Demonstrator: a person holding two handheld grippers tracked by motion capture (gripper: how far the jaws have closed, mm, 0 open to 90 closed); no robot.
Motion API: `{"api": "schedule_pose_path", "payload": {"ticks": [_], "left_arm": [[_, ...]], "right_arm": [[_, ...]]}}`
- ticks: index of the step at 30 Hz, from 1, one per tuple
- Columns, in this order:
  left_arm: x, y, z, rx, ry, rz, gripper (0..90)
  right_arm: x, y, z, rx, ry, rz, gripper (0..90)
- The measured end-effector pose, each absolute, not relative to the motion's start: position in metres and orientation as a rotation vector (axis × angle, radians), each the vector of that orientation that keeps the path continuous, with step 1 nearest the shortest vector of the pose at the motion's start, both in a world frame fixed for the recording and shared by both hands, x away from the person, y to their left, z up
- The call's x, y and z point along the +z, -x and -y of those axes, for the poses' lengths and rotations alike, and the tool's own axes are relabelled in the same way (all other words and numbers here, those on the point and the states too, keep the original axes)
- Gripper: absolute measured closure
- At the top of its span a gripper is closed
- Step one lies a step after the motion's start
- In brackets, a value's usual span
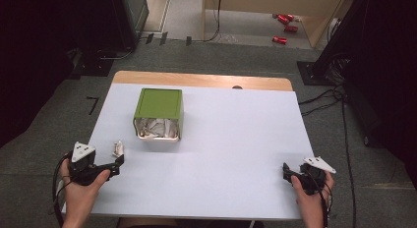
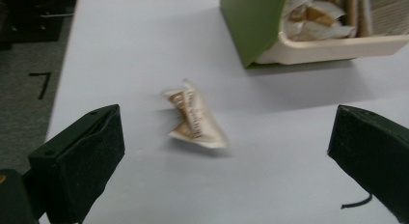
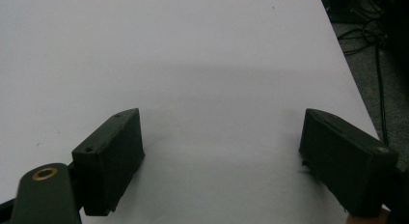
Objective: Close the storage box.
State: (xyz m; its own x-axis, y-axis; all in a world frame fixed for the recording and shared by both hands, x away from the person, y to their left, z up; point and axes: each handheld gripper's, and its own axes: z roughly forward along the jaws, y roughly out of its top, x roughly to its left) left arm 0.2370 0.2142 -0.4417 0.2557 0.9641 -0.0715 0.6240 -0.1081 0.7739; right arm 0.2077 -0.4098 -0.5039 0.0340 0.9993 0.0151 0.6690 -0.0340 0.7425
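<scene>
Both tongs gaping empty: left tongs [image 1: 119,161] near crumpled wrapper [image 1: 117,148] beside green bin [image 1: 158,113], right tongs [image 1: 286,170] over bare counter [image 1: 236,139].

Just ahead of the left gripper [image 2: 224,151], between its matt black, slightly grainy plastic jaws, lies a small crumpled white-and-brown paper wrapper [image 2: 195,117], creased and faintly glossy. Farther ahead and to its right stands a boxy green bin with a smooth, satin plastic shell [image 2: 251,21] over a cream plastic base, stuffed with crinkled paper. Beneath both grippers spreads a smooth, matt white table sheet [image 3: 193,55]; the right gripper [image 3: 222,151] has the same dull black plastic jaws, with a brass-coloured metal rivet.
</scene>
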Motion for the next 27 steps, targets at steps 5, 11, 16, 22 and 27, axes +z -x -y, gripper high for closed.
{"api": "schedule_pose_path", "payload": {"ticks": [5, 11, 16, 22, 27], "left_arm": [[-0.456, -0.233, -0.232, 0.615, -1.820, -1.497, 0.0], [-0.470, -0.231, -0.244, 0.620, -1.865, -1.520, 0.0], [-0.482, -0.234, -0.243, 0.606, -1.916, -1.538, 0.0], [-0.491, -0.238, -0.237, 0.609, -1.988, -1.548, 0.3], [-0.493, -0.238, -0.236, 0.613, -1.991, -1.556, 1.6]], "right_arm": [[-0.504, -0.208, 0.410, 0.767, -1.758, -1.691, 15.3], [-0.504, -0.208, 0.410, 0.766, -1.761, -1.690, 15.3], [-0.504, -0.208, 0.410, 0.766, -1.758, -1.691, 15.3], [-0.504, -0.208, 0.410, 0.766, -1.757, -1.690, 15.3], [-0.504, -0.208, 0.410, 0.766, -1.757, -1.691, 15.3]]}}
